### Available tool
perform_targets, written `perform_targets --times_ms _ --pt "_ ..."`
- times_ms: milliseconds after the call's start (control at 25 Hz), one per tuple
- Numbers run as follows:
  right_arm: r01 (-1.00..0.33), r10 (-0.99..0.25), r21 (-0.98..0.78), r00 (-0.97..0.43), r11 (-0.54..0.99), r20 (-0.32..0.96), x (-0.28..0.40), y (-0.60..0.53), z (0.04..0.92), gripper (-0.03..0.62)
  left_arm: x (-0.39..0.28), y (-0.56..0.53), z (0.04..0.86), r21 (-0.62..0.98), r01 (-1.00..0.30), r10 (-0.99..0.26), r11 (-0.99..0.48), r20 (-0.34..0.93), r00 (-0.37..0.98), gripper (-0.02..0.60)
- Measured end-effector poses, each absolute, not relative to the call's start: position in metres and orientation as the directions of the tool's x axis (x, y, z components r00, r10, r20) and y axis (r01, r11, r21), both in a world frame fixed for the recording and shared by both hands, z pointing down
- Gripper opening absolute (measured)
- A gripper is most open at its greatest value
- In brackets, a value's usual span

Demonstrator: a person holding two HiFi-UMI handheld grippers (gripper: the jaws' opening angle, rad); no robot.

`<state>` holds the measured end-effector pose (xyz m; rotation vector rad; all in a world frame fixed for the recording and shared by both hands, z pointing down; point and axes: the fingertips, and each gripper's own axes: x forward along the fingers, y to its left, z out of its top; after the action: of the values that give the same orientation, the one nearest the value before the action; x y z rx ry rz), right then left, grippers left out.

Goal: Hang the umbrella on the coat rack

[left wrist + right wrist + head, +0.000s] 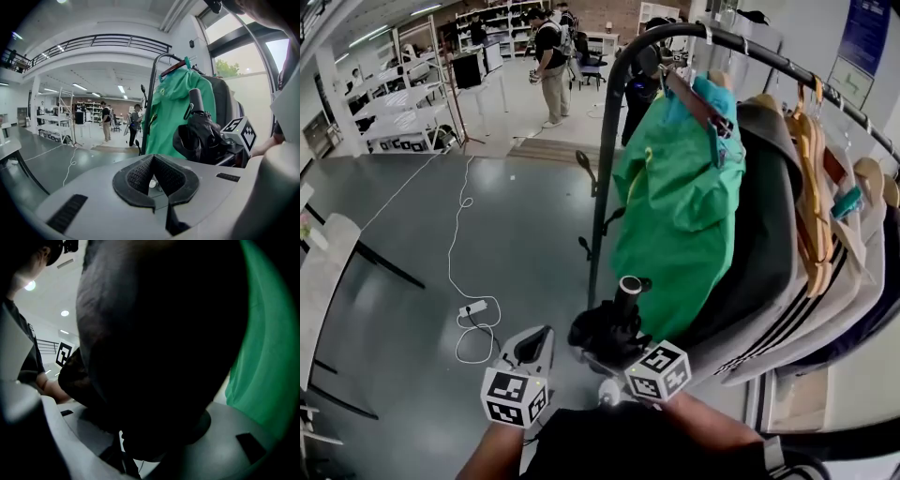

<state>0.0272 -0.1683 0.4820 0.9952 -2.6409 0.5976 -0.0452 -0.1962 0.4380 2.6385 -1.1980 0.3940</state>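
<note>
A folded black umbrella stands upright with its handle end up, and my right gripper is shut on its bundled fabric. It hangs just in front of the coat rack's black upright post, beside a green garment on the rail. In the right gripper view the umbrella fills nearly everything, so the jaws are mostly hidden. My left gripper floats to the left of the umbrella with its pads closed and nothing held. From there the umbrella and the green garment show to the right.
The rail carries several garments and wooden hangers to the right. A white cable and power strip lie on the grey floor. A white table stands at the left. People and shelving are far behind.
</note>
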Motion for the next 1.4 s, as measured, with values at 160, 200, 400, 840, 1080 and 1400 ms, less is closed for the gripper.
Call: perform_targets --times_ms 160,200,400,840,1080,1400 --pt "-0.659 -0.557 -0.286 -0.746 0.696 0.366 0.043 -0.195 0.497 0.249 -0.03 -0.223 0.456 0.074 -0.78 -0.723 -0.621 0.331 0.607 0.015" --pt "-0.655 -0.552 -0.285 -0.749 0.7 0.367 0.048 -0.2 0.502 0.249 -0.025 -0.228 0.459 0.074 -0.784 -0.727 -0.616 0.329 0.602 0.015" --pt "-0.643 -0.535 -0.285 -0.757 0.711 0.374 0.054 -0.235 0.493 0.249 -0.013 -0.26 0.449 0.085 -0.797 -0.739 -0.598 0.326 0.59 0.015" --pt "-0.66 -0.555 -0.287 -0.744 0.694 0.372 0.041 -0.292 0.481 0.249 -0.022 -0.318 0.454 0.105 -0.768 -0.695 -0.632 0.361 0.622 0.015" --pt "-0.693 -0.611 -0.215 -0.713 0.688 0.343 0.021 -0.32 0.447 0.249 -0.038 -0.344 0.444 0.09 -0.733 -0.668 -0.675 0.347 0.658 0.015" --pt "-0.714 -0.671 -0.084 -0.686 0.695 0.281 -0.008 -0.36 0.383 0.249 -0.043 -0.346 0.464 0.118 -0.68 -0.596 -0.724 0.388 0.703 0.015"
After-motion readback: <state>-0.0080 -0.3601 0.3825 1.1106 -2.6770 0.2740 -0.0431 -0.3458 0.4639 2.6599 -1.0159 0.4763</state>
